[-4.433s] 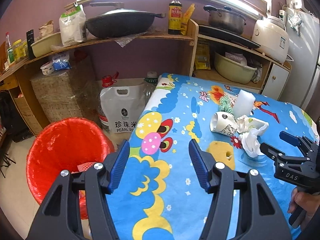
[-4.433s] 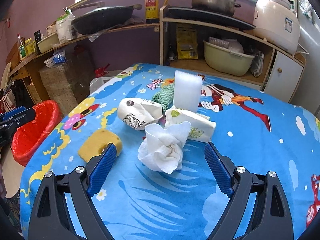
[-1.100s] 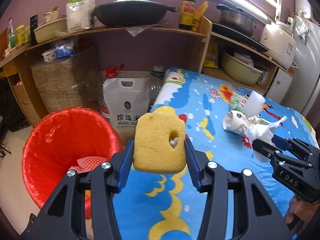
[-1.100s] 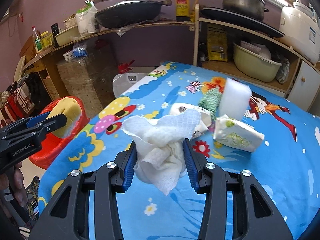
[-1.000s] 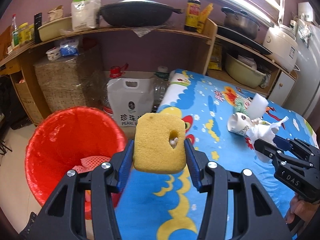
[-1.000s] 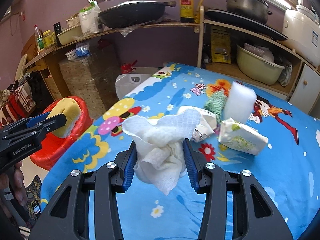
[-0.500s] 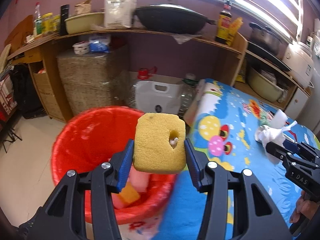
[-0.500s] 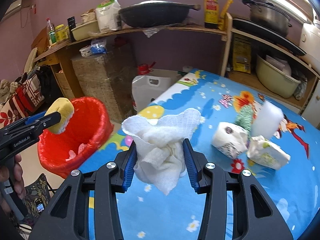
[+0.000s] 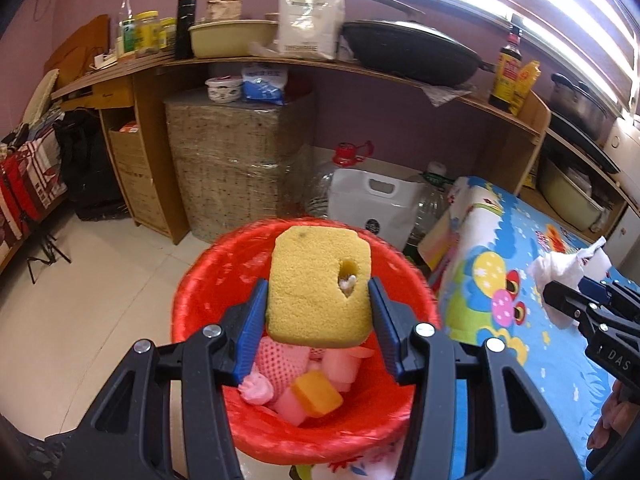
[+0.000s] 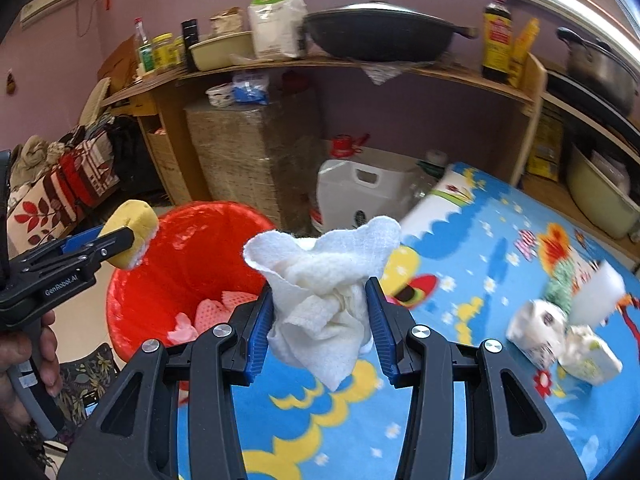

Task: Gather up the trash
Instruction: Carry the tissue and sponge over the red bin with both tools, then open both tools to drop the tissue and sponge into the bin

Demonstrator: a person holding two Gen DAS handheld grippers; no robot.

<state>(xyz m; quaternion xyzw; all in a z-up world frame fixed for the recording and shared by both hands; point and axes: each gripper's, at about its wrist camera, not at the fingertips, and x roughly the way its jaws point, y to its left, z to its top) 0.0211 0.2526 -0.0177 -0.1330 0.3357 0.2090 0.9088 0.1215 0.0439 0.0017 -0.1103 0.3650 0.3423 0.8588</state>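
Both grippers were loaded. The left gripper (image 9: 318, 302) clamped a yellow sponge (image 9: 318, 286) above the red trash bin (image 9: 200, 292). At its three o'clock, the right gripper (image 10: 319, 314) pinched a crumpled white tissue (image 10: 320, 284).

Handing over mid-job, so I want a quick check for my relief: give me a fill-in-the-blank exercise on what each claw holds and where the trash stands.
1. The left claw is shut on a ____ porous sponge.
2. The right claw grips a crumpled ____ paper towel.
3. The sponge hangs above the round ____ plastic trash bin.
4. The bin stands on the floor beside the table with the blue ____ cloth.

Missing words: yellow; white; red; cartoon-print
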